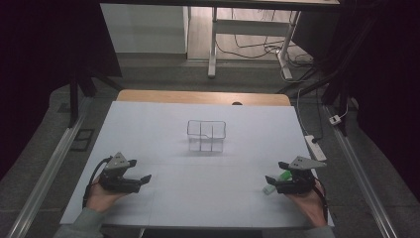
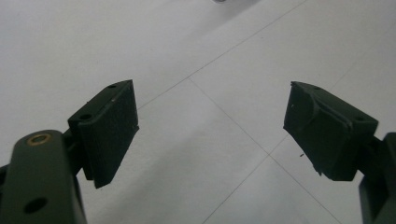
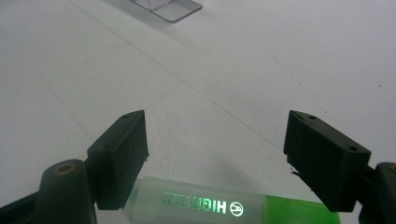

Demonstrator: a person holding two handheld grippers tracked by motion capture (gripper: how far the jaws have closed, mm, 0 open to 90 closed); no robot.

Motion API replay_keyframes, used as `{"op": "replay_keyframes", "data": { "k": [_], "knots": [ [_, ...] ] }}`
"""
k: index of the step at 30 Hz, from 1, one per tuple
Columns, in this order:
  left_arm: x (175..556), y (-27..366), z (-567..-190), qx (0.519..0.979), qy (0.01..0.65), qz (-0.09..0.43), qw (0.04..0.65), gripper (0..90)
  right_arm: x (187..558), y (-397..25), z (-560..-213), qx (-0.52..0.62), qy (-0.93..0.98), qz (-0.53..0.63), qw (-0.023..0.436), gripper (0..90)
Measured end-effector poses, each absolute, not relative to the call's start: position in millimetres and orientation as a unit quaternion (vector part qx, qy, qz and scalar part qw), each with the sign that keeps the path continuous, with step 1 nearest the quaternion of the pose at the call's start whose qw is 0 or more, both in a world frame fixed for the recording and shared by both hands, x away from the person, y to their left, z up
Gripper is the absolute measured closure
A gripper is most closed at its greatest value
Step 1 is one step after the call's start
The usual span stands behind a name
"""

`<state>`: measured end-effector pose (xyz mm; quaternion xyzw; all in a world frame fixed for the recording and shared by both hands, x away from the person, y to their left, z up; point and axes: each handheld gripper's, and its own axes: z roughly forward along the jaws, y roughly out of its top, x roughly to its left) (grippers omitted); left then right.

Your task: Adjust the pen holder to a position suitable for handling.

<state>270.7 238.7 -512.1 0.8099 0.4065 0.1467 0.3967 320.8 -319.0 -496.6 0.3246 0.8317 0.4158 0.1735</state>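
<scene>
The right hand-held gripper (image 3: 215, 154), jaws spread, should drop squarely over the highlighter (image 3: 219, 205) at six o'clock; the left hand-held gripper (image 2: 210, 130) waits released.

Setting: lab or test room, not a home. Desk (image 1: 163, 124) covered with plain white sheets, wooden edge bare at the far side. Black curtains (image 1: 44, 54) on both flanks. Metal rails (image 1: 47, 171) run along the grey floor. Power strip (image 1: 315, 147) and loose cables (image 1: 257, 49) (near a white frame leg) behind.
</scene>
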Motion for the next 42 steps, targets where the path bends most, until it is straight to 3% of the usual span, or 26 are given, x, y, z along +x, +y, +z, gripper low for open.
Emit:
{"op": "replay_keyframes", "data": {
  "k": [42],
  "knots": [
    [268.0, 237.9, -506.9, 0.81, 0.401, 0.144, 0.402, 17.7, 320.3, -315.9, -494.0, 0.322, 0.833, 0.417, 0.17, 22.5]
  ]
}}
